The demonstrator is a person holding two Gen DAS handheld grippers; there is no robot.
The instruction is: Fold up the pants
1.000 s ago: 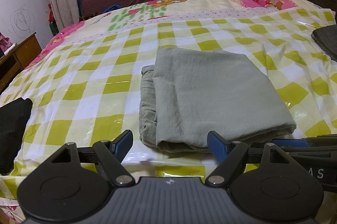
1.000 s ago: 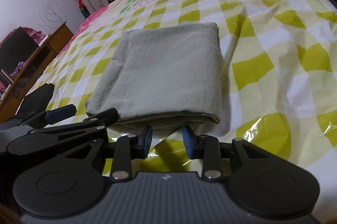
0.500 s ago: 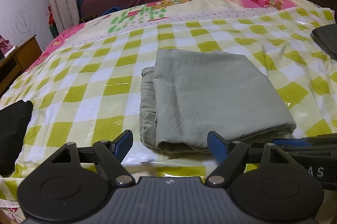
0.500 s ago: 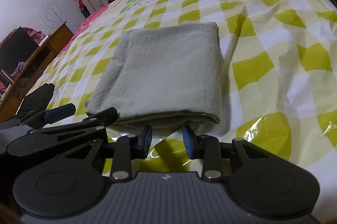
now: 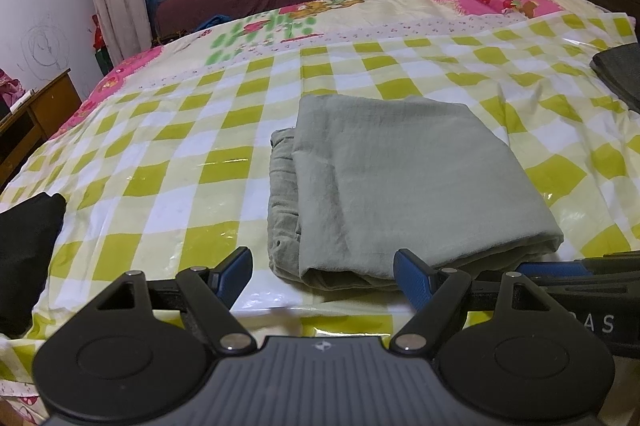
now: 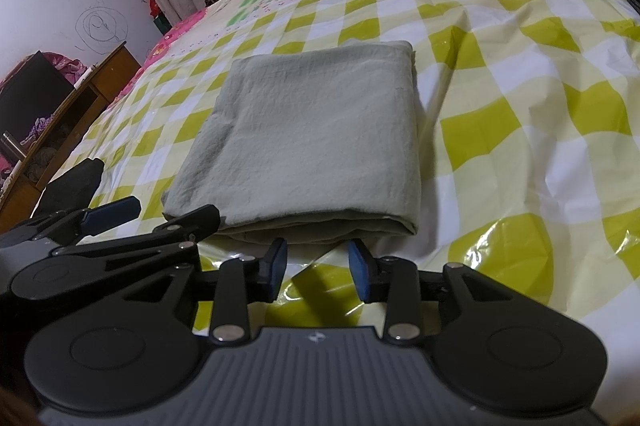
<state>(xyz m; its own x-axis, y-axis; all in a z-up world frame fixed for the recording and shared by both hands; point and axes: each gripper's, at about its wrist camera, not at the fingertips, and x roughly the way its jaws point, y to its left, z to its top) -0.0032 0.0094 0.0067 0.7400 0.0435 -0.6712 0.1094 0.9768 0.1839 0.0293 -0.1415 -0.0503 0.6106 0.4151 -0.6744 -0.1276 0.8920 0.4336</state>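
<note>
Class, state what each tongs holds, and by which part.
Nothing. Left tongs and right tongs both stand open, short of the folded pants.

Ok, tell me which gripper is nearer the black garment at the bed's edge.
Left. The left gripper sits at the folded grey-green pants' near edge, with the black garment just off its left side. The right gripper is farther right, beyond the left one.

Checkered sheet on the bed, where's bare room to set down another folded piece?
Bare checkered sheet lies between the folded green pants and the black garment, and again right of the pants toward the dark item. The near edge is crowded: left gripper and right gripper.
</note>
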